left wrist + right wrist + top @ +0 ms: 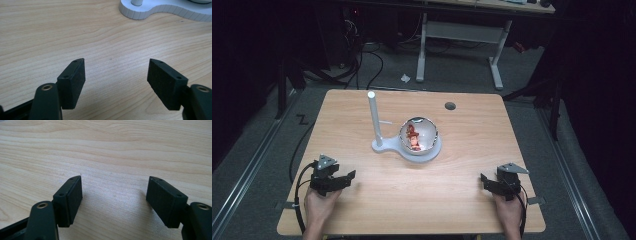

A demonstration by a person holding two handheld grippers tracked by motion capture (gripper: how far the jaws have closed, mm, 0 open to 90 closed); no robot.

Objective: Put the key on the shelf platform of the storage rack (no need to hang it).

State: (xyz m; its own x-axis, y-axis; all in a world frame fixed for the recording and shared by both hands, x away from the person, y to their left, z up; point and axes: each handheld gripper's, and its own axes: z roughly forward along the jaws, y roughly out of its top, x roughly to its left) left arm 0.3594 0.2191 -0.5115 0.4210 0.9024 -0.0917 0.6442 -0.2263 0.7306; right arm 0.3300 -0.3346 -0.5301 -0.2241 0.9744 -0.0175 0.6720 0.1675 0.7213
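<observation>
Looking down from the high view, a white stand (404, 148) is sitting near the middle of the wooden table (462, 190), its upright white post (374, 117) rising from the left lobe of its base and a shiny bowl (419, 134) with red pieces inside resting on the right lobe. The left gripper (343, 179) is lying low on the table, well apart from the stand toward the near left corner, and the right gripper (486, 181) is mirroring it toward the near right corner; both hands are probably parking there, clear of the stand, as a neutral ready pose.

Moving to the left gripper view, the left gripper (116, 72) is holding its jaws wide apart over bare wood with nothing between them, and it is pointing toward the stand's ribbed white base (160, 11) at the top edge, which suggests that is its likely target.

Moving to the right gripper view, the right gripper (114, 192) is likewise spreading its jaws over plain table, gripping nothing.
</observation>
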